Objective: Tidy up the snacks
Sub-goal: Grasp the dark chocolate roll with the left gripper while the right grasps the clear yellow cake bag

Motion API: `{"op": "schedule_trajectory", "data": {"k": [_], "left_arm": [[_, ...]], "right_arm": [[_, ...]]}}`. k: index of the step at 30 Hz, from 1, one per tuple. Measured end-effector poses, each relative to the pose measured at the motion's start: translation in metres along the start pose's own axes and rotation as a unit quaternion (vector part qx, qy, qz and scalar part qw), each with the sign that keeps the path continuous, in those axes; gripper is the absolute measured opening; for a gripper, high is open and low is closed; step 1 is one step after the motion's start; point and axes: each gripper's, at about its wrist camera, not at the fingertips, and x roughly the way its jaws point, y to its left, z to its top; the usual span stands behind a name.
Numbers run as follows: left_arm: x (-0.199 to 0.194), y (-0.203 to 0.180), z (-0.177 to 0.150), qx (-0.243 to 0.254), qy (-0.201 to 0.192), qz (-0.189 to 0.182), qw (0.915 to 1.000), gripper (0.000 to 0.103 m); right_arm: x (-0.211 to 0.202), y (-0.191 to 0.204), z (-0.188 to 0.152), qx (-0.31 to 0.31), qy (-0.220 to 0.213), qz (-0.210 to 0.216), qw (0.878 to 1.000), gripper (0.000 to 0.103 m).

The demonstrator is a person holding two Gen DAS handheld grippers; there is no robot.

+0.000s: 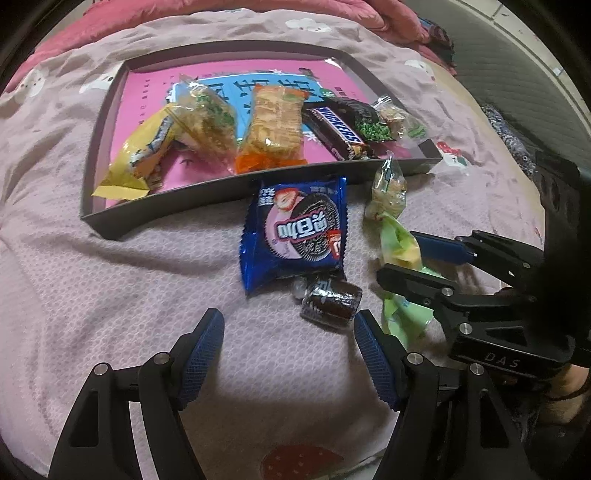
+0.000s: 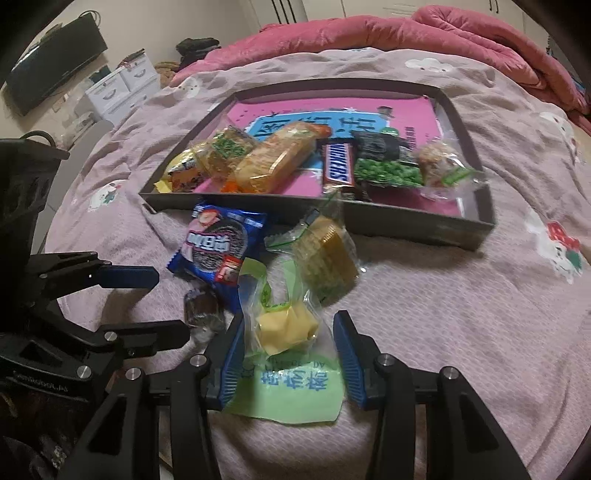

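Observation:
A dark tray (image 1: 173, 205) (image 2: 417, 223) on the pink bedspread holds several snacks, among them a Snickers bar (image 1: 338, 129) (image 2: 338, 166) and a green pea pack (image 2: 388, 173). In front of it lie a blue Oreo pack (image 1: 295, 230) (image 2: 218, 247), a small dark chocolate (image 1: 330, 304) (image 2: 203, 310), a clear pastry pack (image 1: 386, 192) (image 2: 327, 258) and a green-and-clear pack with a yellow cake (image 1: 400, 254) (image 2: 288, 332). My left gripper (image 1: 288, 354) (image 2: 168, 304) is open and empty, just short of the chocolate. My right gripper (image 2: 290, 354) (image 1: 397, 254) is open, with its fingers on either side of the yellow cake pack.
A rumpled pink quilt (image 2: 406, 33) lies behind the tray. A white drawer unit (image 2: 122, 85) and a dark screen (image 2: 51, 62) stand at the far left beyond the bed. The tray's pink printed liner (image 1: 147, 96) shows at its back.

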Motion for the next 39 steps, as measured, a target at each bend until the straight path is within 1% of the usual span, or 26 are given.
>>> {"op": "schedule_trajectory", "data": {"k": [2, 4, 7, 8, 9, 11, 13, 15, 16, 18, 20, 22, 26, 29, 33, 35, 39], "left_arm": [[0.003, -0.001, 0.002, -0.001, -0.002, -0.011, 0.9999, 0.075], [0.007, 0.001, 0.004, -0.011, 0.001, -0.027, 0.9996, 0.075], [0.009, 0.004, 0.007, -0.027, -0.006, -0.046, 0.9985, 0.075], [0.010, 0.005, 0.008, -0.030, -0.006, -0.049, 0.9984, 0.072], [0.011, 0.004, 0.008, -0.030, -0.007, -0.047, 0.9984, 0.066], [0.010, 0.002, 0.008, -0.026, -0.009, -0.045, 0.9986, 0.064], [0.010, 0.000, 0.008, -0.022, -0.011, -0.047, 0.9986, 0.059], [0.010, -0.003, 0.008, -0.015, -0.011, -0.052, 0.9985, 0.051], [0.011, -0.005, 0.008, -0.011, -0.009, -0.051, 0.9986, 0.050], [0.013, -0.008, 0.008, -0.003, -0.006, -0.046, 0.9989, 0.049], [0.014, -0.009, 0.007, -0.001, -0.002, -0.048, 0.9988, 0.048], [0.014, -0.009, 0.006, -0.004, 0.005, -0.058, 0.9983, 0.048], [0.012, -0.006, -0.001, -0.016, 0.003, -0.072, 0.9973, 0.048], [0.012, -0.007, -0.002, -0.010, 0.005, -0.069, 0.9975, 0.048], [0.012, -0.015, -0.001, 0.010, 0.003, -0.058, 0.9983, 0.048], [0.014, -0.011, 0.002, 0.001, 0.004, -0.065, 0.9979, 0.048], [0.017, -0.007, 0.005, -0.006, -0.001, -0.074, 0.9972, 0.047]], "right_arm": [[-0.002, -0.004, -0.001, 0.007, -0.001, 0.001, 1.000, 0.047], [0.000, -0.004, -0.001, 0.007, 0.001, 0.002, 1.000, 0.047], [-0.001, -0.003, -0.001, 0.003, 0.002, 0.000, 1.000, 0.047], [0.000, -0.003, 0.000, 0.002, 0.002, 0.000, 1.000, 0.047], [0.000, -0.003, 0.000, 0.002, 0.002, 0.000, 1.000, 0.047], [0.000, -0.003, 0.000, 0.002, 0.002, -0.001, 1.000, 0.047], [0.000, -0.003, 0.000, 0.001, 0.003, -0.001, 1.000, 0.047], [0.001, -0.003, -0.001, 0.000, 0.004, -0.001, 1.000, 0.047], [0.002, -0.002, 0.000, 0.000, 0.004, -0.001, 1.000, 0.047], [0.002, -0.002, 0.000, -0.001, 0.004, 0.000, 1.000, 0.047], [0.003, -0.003, 0.000, 0.000, 0.006, 0.002, 1.000, 0.047], [0.005, -0.003, 0.000, 0.002, 0.008, 0.003, 1.000, 0.047], [0.006, -0.003, 0.000, 0.003, 0.009, 0.005, 1.000, 0.047], [0.007, -0.004, 0.000, 0.003, 0.010, 0.005, 1.000, 0.047], [0.007, -0.005, -0.001, 0.005, 0.010, 0.006, 1.000, 0.047], [0.008, -0.007, -0.001, 0.012, 0.011, 0.014, 1.000, 0.047], [0.008, -0.005, -0.002, 0.005, 0.009, 0.012, 1.000, 0.046]]}}
